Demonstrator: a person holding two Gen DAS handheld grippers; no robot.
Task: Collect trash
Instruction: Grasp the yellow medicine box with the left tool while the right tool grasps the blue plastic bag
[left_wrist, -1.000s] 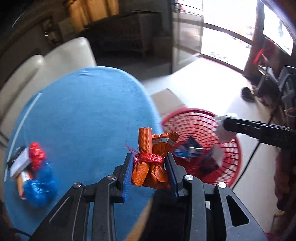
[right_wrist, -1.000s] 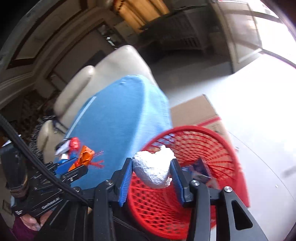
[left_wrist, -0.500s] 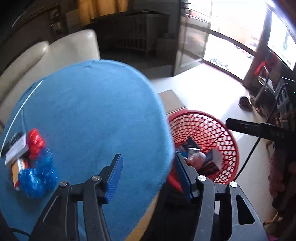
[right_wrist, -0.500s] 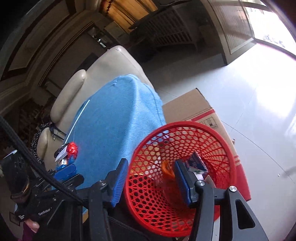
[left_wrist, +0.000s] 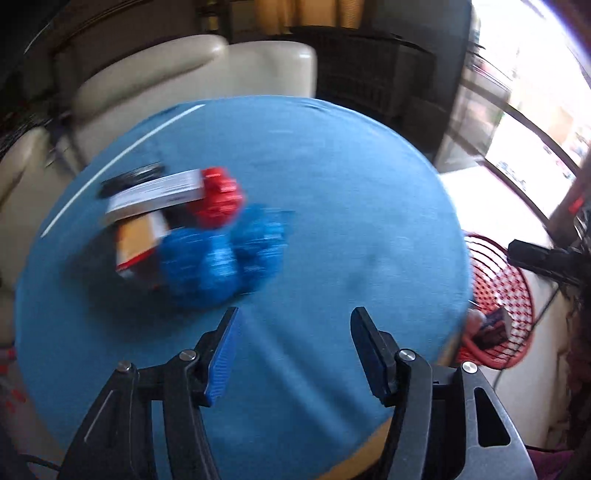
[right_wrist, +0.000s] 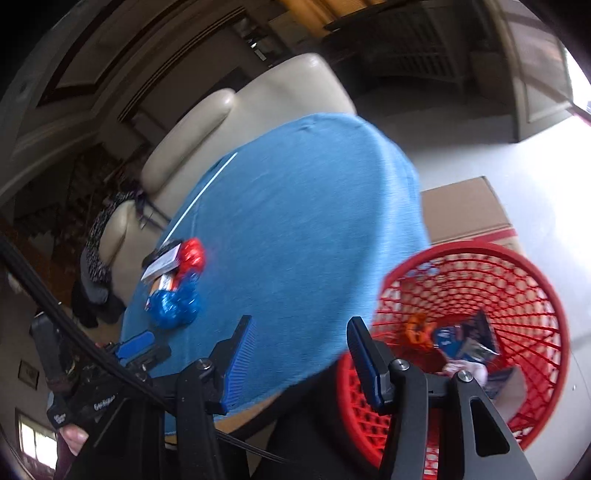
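Blue cloth (left_wrist: 332, 192) is covering a round table that is filling most of both fisheye views, with a cream leather sofa (left_wrist: 184, 74) sitting behind it across the upper part of each frame.

Seen from the left wrist, a blurred cluster of trash is lying on the cloth at the left centre of the frame: a white and dark carton (left_wrist: 155, 194) on top, an orange-and-white packet (left_wrist: 138, 240) under it, a red crinkled wrapper (left_wrist: 218, 197) touching the carton's right end, and a blue crinkled wrapper (left_wrist: 221, 258) just below the red one. At the bottom centre, the left gripper (left_wrist: 293, 350) is hovering over the bare cloth with its blue-padded jaws spread wide and nothing between them; the blue wrapper is lying just beyond its left finger. At the right edge, a red mesh basket (left_wrist: 517, 280) is standing on the pale floor beside the table.

Seen from the right wrist, the same trash cluster is lying at the left centre, the red wrapper (right_wrist: 192, 254) above the blue wrapper (right_wrist: 173, 306). The right gripper (right_wrist: 299, 339) is standing at the bottom centre, jaws wide apart and empty, over the table's near edge. To the lower right, the red basket (right_wrist: 554, 325) is holding an orange wrapper (right_wrist: 417, 332), blue packets (right_wrist: 465, 339) and a pale crumpled piece (right_wrist: 463, 369). A brown cardboard box (right_wrist: 465, 210) is lying on the floor behind the basket.
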